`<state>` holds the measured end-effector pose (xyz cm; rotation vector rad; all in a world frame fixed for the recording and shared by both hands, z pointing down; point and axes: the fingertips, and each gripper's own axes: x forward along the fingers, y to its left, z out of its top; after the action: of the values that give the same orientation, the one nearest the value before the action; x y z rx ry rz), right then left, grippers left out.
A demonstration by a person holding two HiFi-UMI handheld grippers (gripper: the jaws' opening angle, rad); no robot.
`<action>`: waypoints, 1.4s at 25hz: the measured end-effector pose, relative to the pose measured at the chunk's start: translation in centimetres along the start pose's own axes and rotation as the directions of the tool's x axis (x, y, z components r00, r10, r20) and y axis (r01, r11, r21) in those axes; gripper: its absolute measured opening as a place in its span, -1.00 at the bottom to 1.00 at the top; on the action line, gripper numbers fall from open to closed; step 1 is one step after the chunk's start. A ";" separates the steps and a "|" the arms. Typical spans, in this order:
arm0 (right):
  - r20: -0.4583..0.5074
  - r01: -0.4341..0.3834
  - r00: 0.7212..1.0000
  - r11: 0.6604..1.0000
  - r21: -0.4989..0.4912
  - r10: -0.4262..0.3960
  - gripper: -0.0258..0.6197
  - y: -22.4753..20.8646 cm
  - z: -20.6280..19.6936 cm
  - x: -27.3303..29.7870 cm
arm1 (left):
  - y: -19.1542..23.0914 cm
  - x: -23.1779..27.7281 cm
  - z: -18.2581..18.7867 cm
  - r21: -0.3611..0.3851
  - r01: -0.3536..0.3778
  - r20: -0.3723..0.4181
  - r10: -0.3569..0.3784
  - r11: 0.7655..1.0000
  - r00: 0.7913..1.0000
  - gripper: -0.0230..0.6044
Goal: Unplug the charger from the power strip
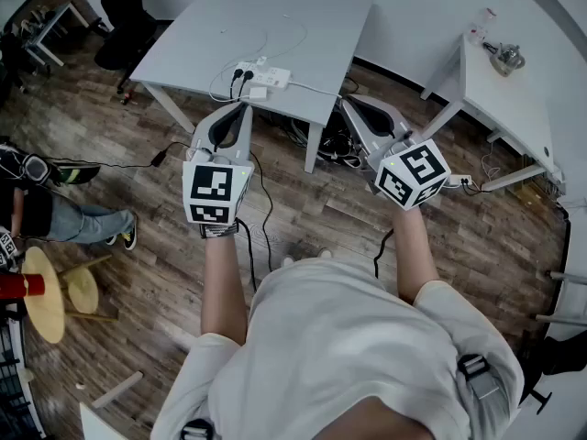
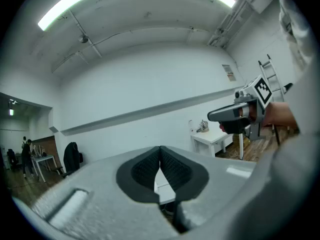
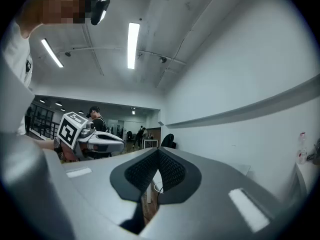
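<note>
Stage: approach, unplugging not begun | left gripper [image 1: 244, 110], right gripper [image 1: 348, 102]: jaws together, empty, held level toward far table [image 1: 275, 16], likely because strip [image 1: 268, 77] lies beyond reach | charger [image 1: 242, 75]: plugged into strip, near table's front edge

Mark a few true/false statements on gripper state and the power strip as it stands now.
1. The left gripper is shut with nothing between its jaws. True.
2. The right gripper is clamped on a charger. False: it is shut and empty.
3. The power strip lies on the grey table. True.
4. Nothing is plugged into the power strip. False: black plugs sit in it.
</note>
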<state>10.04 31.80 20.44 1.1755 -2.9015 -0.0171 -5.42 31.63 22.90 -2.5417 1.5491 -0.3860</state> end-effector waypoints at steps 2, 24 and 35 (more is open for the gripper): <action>0.002 -0.003 1.000 1.000 -0.001 0.003 -0.92 -0.2 -0.1 0.3 | -0.1 0.5 0.1 0.007 0.002 0.000 -0.002 1.000 1.000 -0.91; 0.028 0.072 0.997 0.997 0.032 -0.073 -0.92 1.3 -1.5 2.4 | 2.0 1.4 -3.2 -0.022 0.062 -0.016 -0.062 0.998 0.998 -0.91; 0.039 0.054 0.998 0.998 0.017 -0.054 -0.92 -6.1 -3.8 10.5 | 7.4 10.8 -6.2 -0.037 0.036 -0.048 -0.038 0.999 0.998 -0.91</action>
<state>6.86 20.09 24.20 1.2702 -2.9079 -0.0175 -8.86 18.74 28.55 -2.6109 1.5416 -0.4317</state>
